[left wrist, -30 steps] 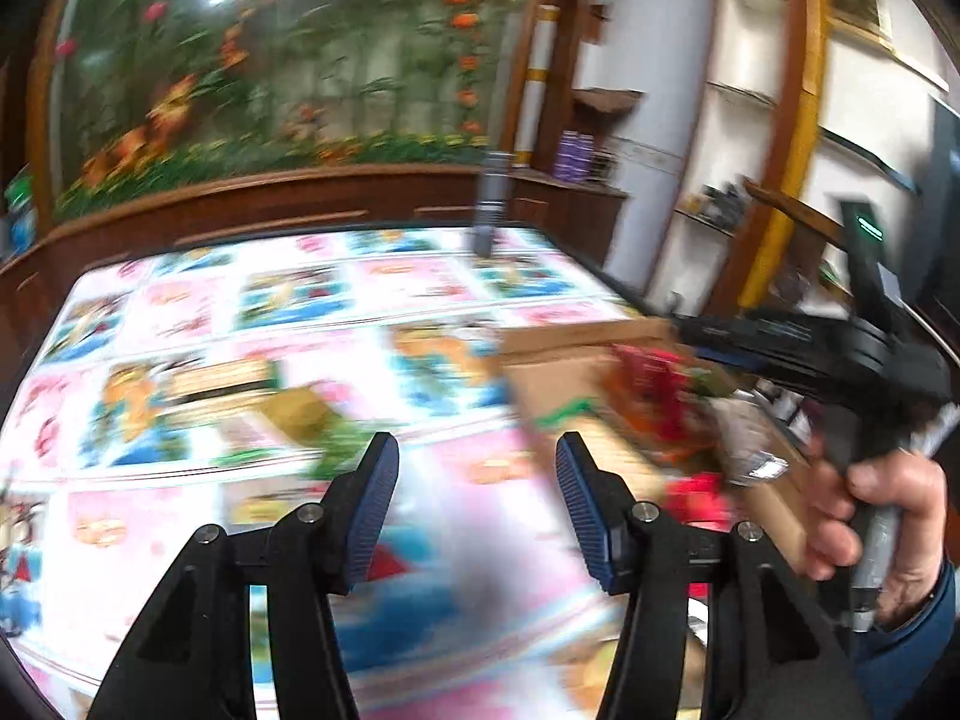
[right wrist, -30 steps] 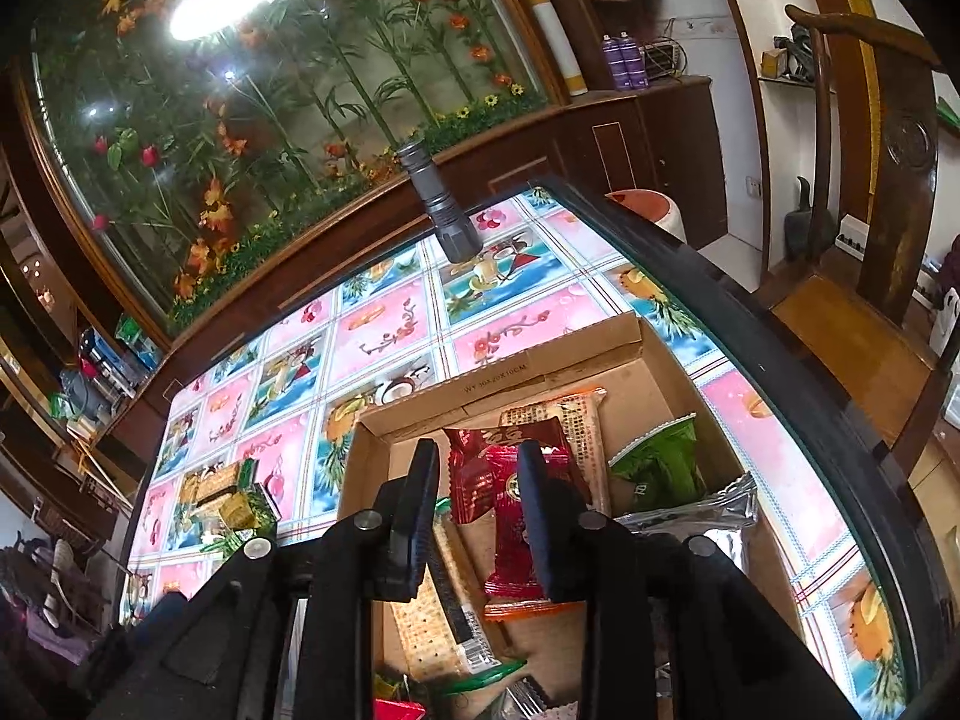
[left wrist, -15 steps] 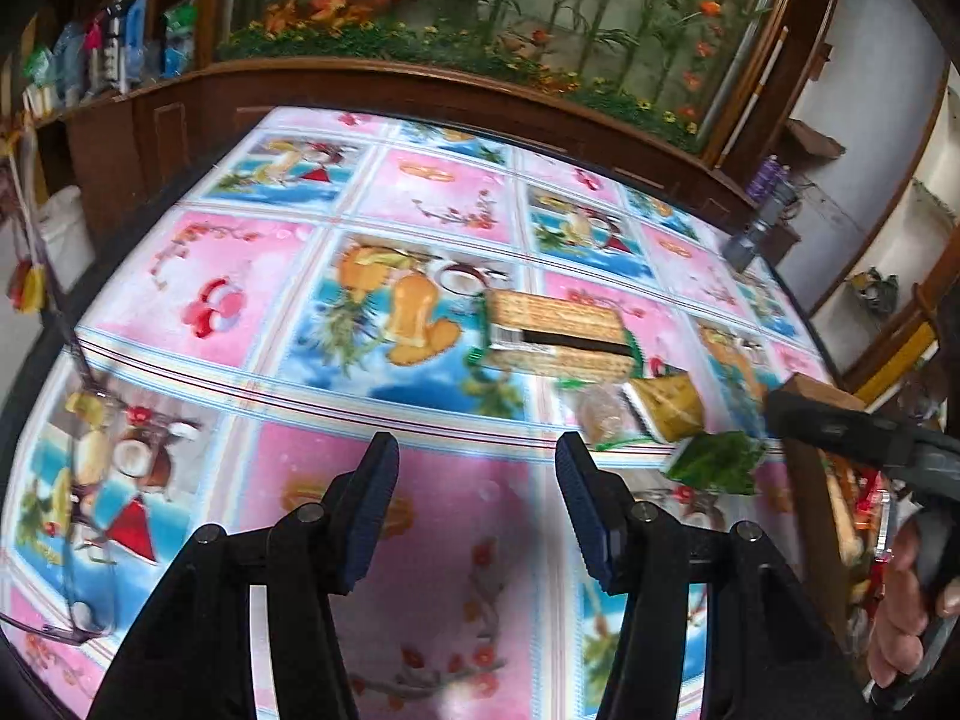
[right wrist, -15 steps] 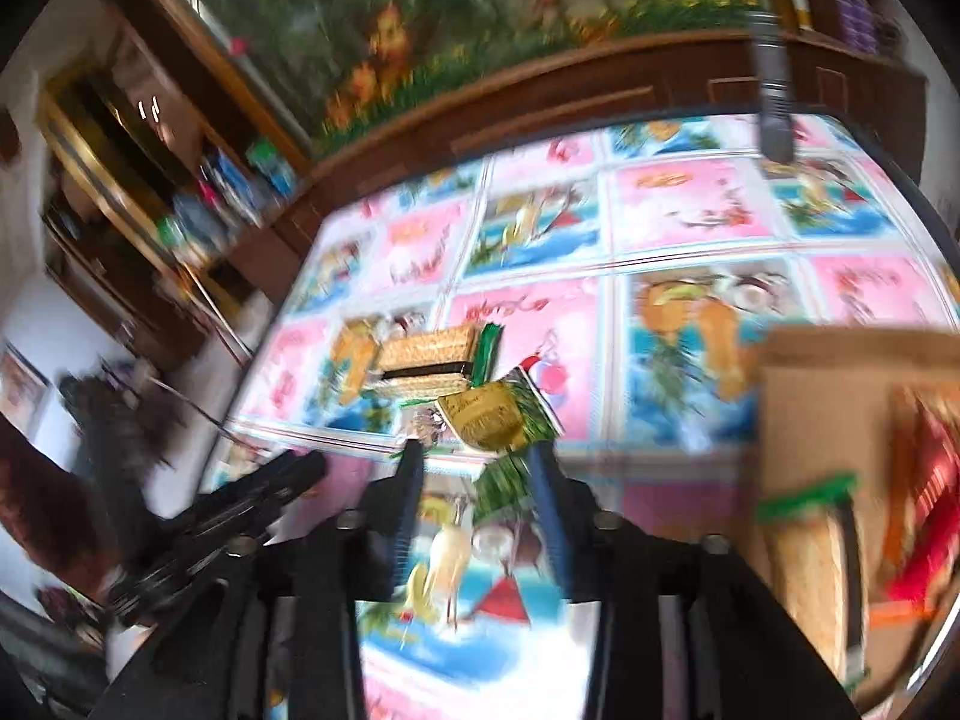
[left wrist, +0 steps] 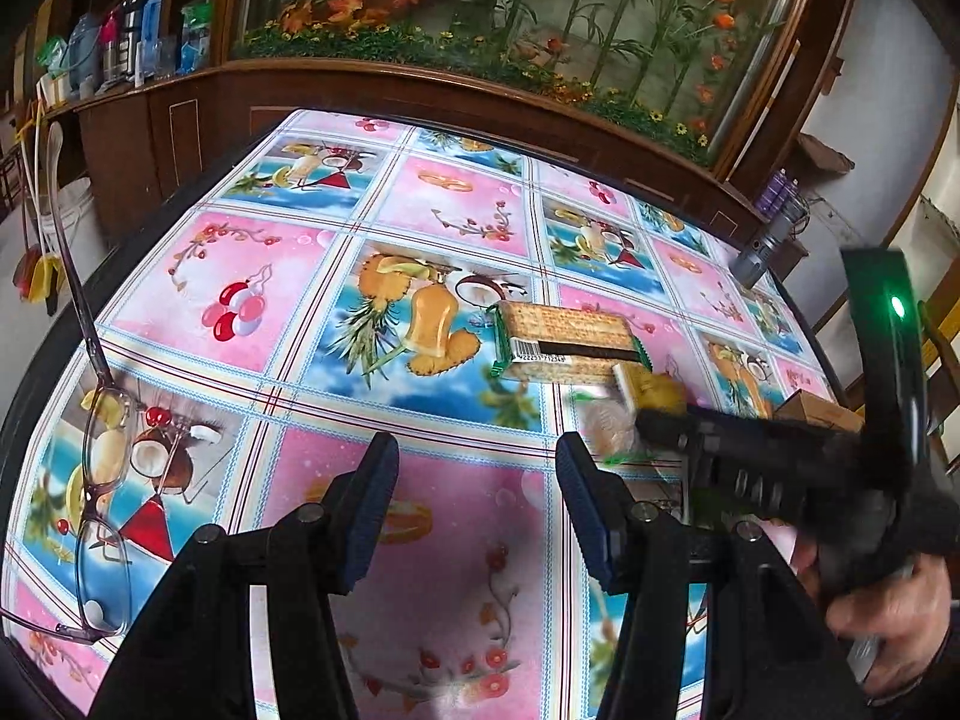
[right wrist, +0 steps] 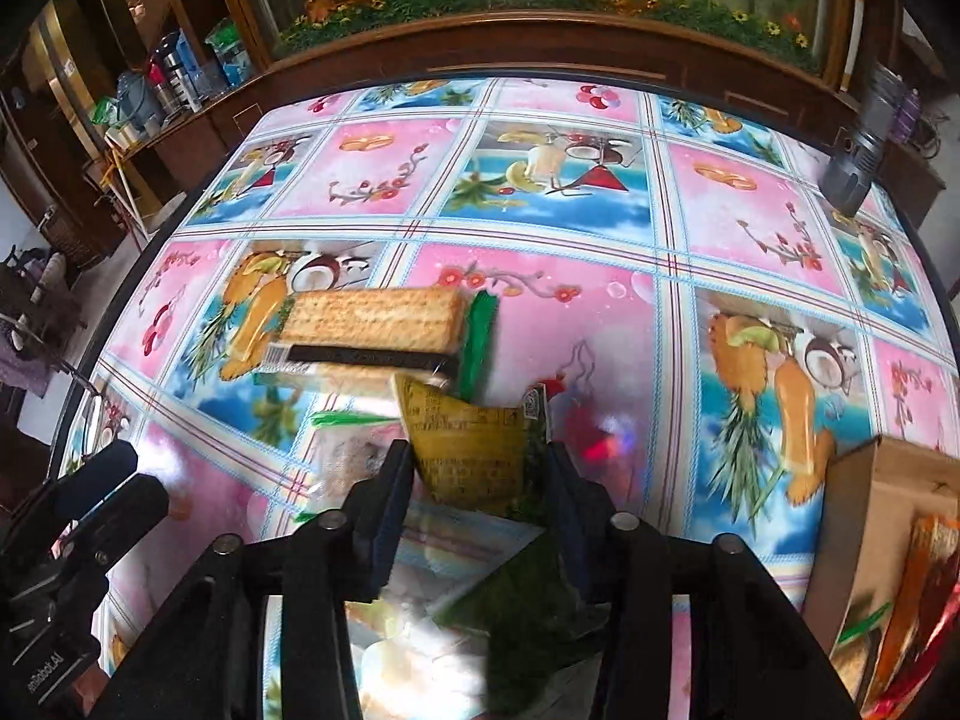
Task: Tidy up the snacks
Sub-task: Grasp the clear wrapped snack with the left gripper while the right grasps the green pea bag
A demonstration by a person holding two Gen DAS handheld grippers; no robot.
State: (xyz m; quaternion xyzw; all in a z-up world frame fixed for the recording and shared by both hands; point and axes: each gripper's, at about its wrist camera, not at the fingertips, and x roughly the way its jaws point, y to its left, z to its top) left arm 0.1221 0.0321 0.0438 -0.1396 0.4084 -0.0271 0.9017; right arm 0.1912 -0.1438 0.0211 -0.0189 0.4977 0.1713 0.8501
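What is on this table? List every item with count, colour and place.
cracker pack: one, tan with green ends, mid-table.
yellow snack packet: one, yellow, just ahead of the right hand-held gripper's open fingers.
clear-wrapped snack: one, pale, left of the yellow packet.
green packet: one, dark green, under the right gripper.
cardboard box: one, brown, right edge, snacks inside.
eyeglasses: one pair, purple-framed, left edge.
flashlight: one, grey, far right.
tablecloth: one, pink and blue fruit print.
left hand-held gripper: open, empty.
right hand-held gripper: open.
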